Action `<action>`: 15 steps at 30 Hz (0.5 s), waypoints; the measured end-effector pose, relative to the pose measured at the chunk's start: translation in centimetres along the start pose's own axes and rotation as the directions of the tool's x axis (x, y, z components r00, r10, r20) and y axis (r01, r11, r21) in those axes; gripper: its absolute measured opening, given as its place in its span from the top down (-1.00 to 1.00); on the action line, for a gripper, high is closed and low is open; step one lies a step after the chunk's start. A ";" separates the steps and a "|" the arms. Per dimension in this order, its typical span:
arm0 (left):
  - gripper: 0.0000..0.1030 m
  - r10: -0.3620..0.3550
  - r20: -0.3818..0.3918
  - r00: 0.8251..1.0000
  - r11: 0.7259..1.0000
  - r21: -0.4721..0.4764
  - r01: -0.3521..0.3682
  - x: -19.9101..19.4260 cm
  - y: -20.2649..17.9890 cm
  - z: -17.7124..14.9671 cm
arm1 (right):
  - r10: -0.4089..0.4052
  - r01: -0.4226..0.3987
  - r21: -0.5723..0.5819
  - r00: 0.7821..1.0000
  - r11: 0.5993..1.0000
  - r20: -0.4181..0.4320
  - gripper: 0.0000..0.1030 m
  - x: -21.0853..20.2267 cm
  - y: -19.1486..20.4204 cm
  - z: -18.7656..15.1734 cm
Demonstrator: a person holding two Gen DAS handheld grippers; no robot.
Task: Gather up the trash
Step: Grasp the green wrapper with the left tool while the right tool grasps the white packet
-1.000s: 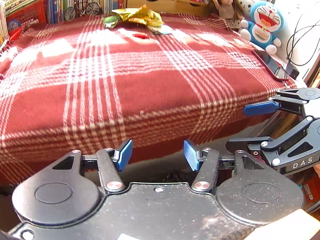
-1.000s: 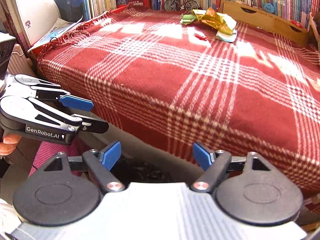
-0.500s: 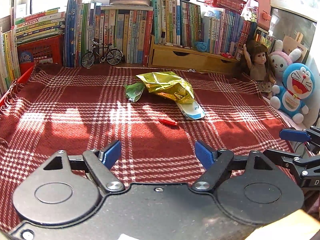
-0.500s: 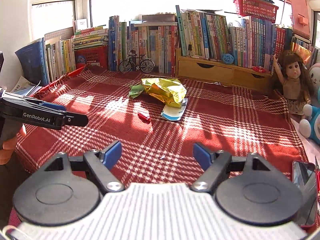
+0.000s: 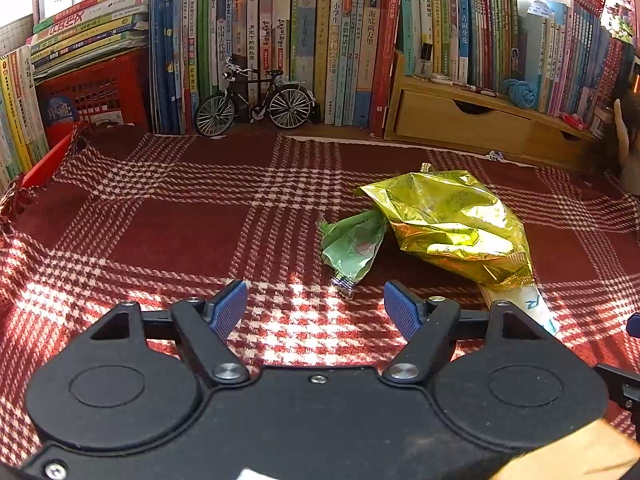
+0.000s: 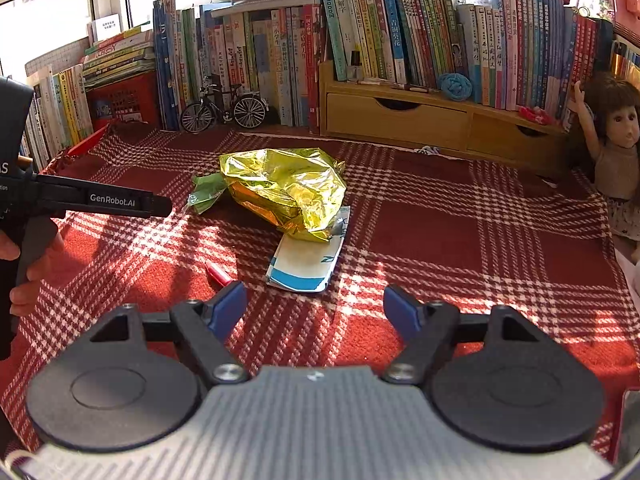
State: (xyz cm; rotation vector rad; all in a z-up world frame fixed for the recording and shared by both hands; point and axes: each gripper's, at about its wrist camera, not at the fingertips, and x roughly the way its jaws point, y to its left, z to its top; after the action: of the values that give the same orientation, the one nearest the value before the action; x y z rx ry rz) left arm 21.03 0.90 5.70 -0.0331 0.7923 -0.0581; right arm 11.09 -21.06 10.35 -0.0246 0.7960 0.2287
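Note:
A crumpled gold foil bag (image 5: pixel 448 224) (image 6: pixel 286 190) lies on the red plaid blanket (image 5: pixel 180 232) (image 6: pixel 440 232). A green wrapper (image 5: pixel 352 250) (image 6: pixel 206 192) sits at its left side. A white and blue packet (image 6: pixel 310 260) (image 5: pixel 532 306) pokes out from under the bag. A small red piece (image 6: pixel 218 273) lies left of the packet. My left gripper (image 5: pixel 316 310) is open, just short of the green wrapper. My right gripper (image 6: pixel 316 306) is open too, just short of the packet and the red piece. Both hold nothing.
Books (image 5: pixel 312 40) (image 6: pixel 420 28) line the back, with a toy bicycle (image 5: pixel 256 102) (image 6: pixel 224 108) and wooden drawers (image 5: pixel 480 128) (image 6: pixel 432 120) in front. A doll (image 6: pixel 612 140) stands at the right. A red crate (image 5: pixel 96 92) sits at the back left. A hand (image 6: pixel 24 264) holds the left gripper's body (image 6: pixel 100 200).
Both grippers have risen from below the blanket's edge and moved forward over it toward the trash. The left jaws have opened wider; the right stayed wide open.

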 end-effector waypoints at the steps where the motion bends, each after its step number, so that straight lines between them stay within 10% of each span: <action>1: -0.42 -0.008 0.004 1.000 1.000 0.000 0.008 0.7 -0.1 0.2 | 0.002 -0.002 -0.006 1.000 1.000 -0.006 -0.65 0.7 0.2 0.2; 11: -0.43 -0.013 0.025 1.000 1.000 0.014 0.013 5.7 -2.3 1.4 | 0.021 -0.021 -0.006 0.998 1.000 -0.066 -0.65 7.6 0.7 2.1; 15: 0.42 -0.030 -0.016 0.999 0.999 -0.014 0.030 6.8 -2.6 1.2 | 0.045 -0.042 0.033 0.993 0.999 -0.107 -0.52 9.3 0.5 2.1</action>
State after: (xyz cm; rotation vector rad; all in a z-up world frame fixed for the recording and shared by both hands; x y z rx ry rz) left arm 26.56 -2.08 1.79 -0.0580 0.8087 -0.0811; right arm 18.77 -18.48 5.23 0.0093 0.9078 0.2578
